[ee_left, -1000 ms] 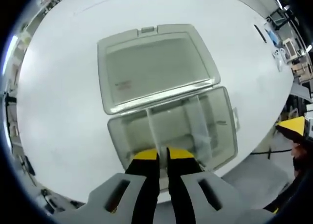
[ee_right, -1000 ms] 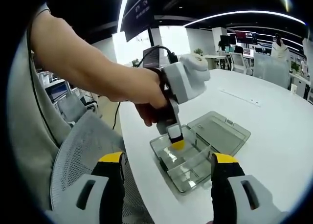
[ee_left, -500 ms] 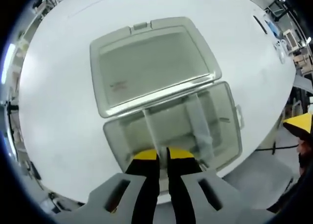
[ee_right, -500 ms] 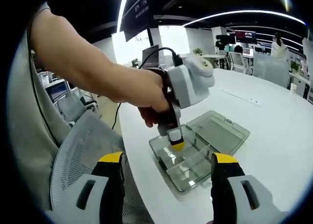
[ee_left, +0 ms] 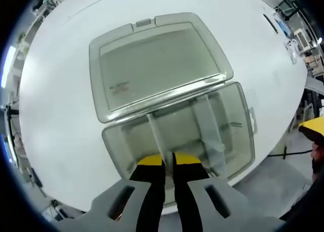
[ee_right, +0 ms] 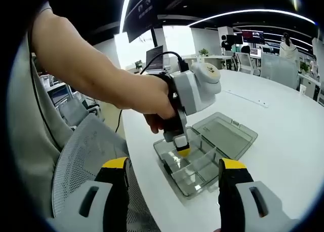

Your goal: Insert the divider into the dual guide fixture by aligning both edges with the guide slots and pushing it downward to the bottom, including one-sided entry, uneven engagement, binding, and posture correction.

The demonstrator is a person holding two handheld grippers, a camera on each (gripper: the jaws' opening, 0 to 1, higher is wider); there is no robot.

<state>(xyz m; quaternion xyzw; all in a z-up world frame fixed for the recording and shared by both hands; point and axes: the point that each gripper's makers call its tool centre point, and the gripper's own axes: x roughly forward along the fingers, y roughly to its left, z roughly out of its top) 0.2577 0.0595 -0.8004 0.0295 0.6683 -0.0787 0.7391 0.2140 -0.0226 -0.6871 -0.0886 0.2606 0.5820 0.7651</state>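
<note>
1. Clear plastic divider (ee_left: 156,136) stands upright in the box (ee_left: 238,120), its near end pinched between your left gripper (ee_left: 168,160) tips.
2. Beside it, a second divider (ee_left: 207,128) crosses the box.
3. Hinged behind the box, the lid (ee_left: 157,62) lies open on the white table (ee_left: 55,105).
4. Your right gripper (ee_right: 172,166) hangs spread and empty, well apart from the box.

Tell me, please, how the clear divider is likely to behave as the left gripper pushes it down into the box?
The divider looks thin, so it may flex or bind if pressed unevenly. The left gripper pinches it near one end, so it could tilt. The open box looks light and might slide on the smooth table.
</note>
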